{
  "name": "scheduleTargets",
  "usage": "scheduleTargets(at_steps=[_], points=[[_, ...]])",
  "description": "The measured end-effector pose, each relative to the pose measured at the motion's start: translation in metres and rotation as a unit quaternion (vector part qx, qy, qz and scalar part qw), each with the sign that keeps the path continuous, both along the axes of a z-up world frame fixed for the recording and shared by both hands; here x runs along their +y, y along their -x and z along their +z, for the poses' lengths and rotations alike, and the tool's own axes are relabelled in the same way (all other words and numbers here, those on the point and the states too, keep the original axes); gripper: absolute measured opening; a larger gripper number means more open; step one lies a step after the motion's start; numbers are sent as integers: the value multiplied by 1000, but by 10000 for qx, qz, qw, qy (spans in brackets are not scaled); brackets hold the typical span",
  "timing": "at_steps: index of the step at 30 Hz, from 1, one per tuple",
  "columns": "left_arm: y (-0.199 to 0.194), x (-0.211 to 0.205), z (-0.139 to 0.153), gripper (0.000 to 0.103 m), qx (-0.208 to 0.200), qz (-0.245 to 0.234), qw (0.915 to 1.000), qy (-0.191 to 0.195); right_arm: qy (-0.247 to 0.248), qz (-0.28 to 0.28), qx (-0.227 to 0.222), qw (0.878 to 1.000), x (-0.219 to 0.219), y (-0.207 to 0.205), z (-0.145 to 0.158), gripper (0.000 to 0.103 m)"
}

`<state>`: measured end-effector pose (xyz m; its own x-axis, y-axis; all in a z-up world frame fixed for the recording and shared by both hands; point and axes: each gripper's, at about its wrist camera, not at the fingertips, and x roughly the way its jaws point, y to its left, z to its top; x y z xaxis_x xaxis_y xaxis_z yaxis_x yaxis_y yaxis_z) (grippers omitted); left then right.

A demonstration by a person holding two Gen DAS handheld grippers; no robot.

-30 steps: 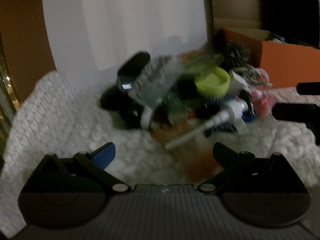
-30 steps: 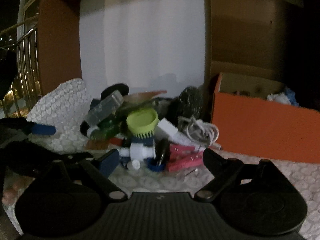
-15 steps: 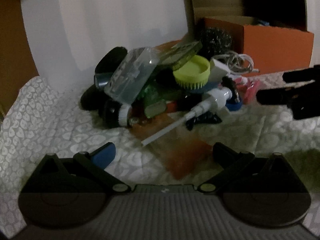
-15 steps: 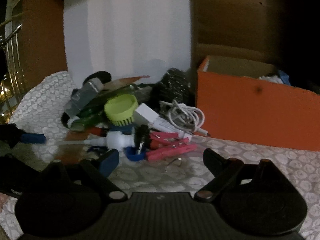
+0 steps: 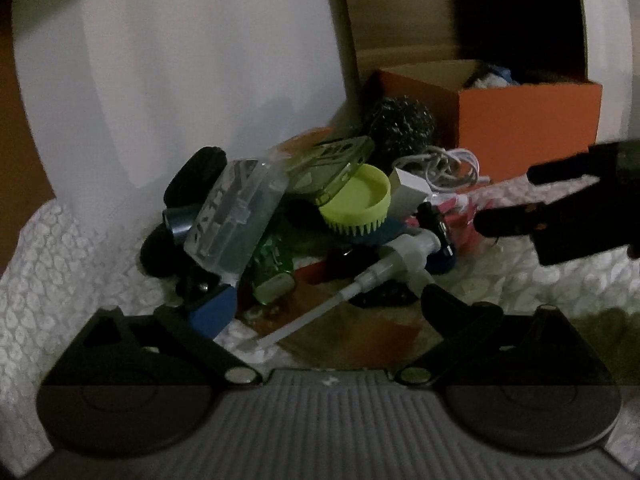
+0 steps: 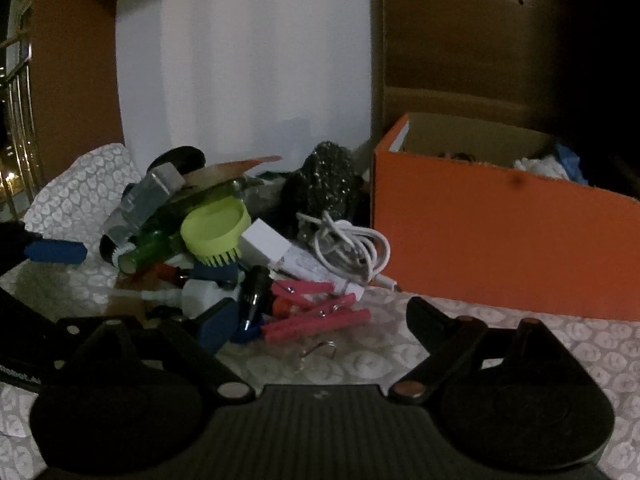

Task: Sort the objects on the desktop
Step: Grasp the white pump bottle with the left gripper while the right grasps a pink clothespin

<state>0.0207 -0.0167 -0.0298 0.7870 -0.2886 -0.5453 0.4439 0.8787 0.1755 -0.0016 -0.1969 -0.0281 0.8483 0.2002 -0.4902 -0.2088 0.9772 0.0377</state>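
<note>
A heap of small objects lies on a white patterned cloth (image 6: 400,356). It holds a lime green brush (image 5: 356,204) (image 6: 214,228), a clear plastic case (image 5: 236,220), a white pump nozzle with a long tube (image 5: 376,272), pink clothespins (image 6: 316,312), a white cable (image 6: 352,244), a steel scourer (image 5: 404,124) (image 6: 324,184) and a green bottle (image 6: 156,248). My left gripper (image 5: 324,308) is open and empty, close in front of the heap over the pump tube. My right gripper (image 6: 316,316) is open and empty, just short of the clothespins; it also shows in the left wrist view (image 5: 560,208).
An orange box (image 6: 500,248) (image 5: 528,128) with some items inside stands right of the heap. A white panel (image 6: 240,60) and a brown cardboard wall (image 6: 460,40) stand behind. Railings (image 6: 16,120) are at the far left.
Both grippers have moved closer to the heap. The left wrist view has swung so the heap sits lower and larger. Nothing has been gripped.
</note>
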Motion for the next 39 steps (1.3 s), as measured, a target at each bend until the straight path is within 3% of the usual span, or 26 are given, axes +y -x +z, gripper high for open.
scheduleTargets(at_steps=[6, 9, 11, 14, 22, 35, 39], points=[[-21, -13, -9, 73, 366, -215, 9991, 66, -1, -62, 43, 10000, -2, -6, -2, 92], [-24, -20, -14, 72, 384, -358, 9986, -42, 7, -102, 81, 9999, -6, -9, -3, 92], [-23, -25, -15, 66, 372, -511, 9979, -132, 17, -110, 100, 9999, -8, -11, -4, 91], [-24, -26, -15, 37, 658, -873, 9940, -27, 27, -49, 194, 9998, -10, -17, -7, 84], [-29, -13, -11, 36, 999, -918, 9902, 333, -69, 151, 326, 9993, -13, -26, -14, 79], [-31, -9, -6, 32, 904, -735, 9925, 374, -99, 706, 537, 9960, -17, -35, -20, 85], [-33, -12, -6, 29, 860, -653, 9933, 418, -74, 922, 645, 9936, -16, -47, -24, 83]])
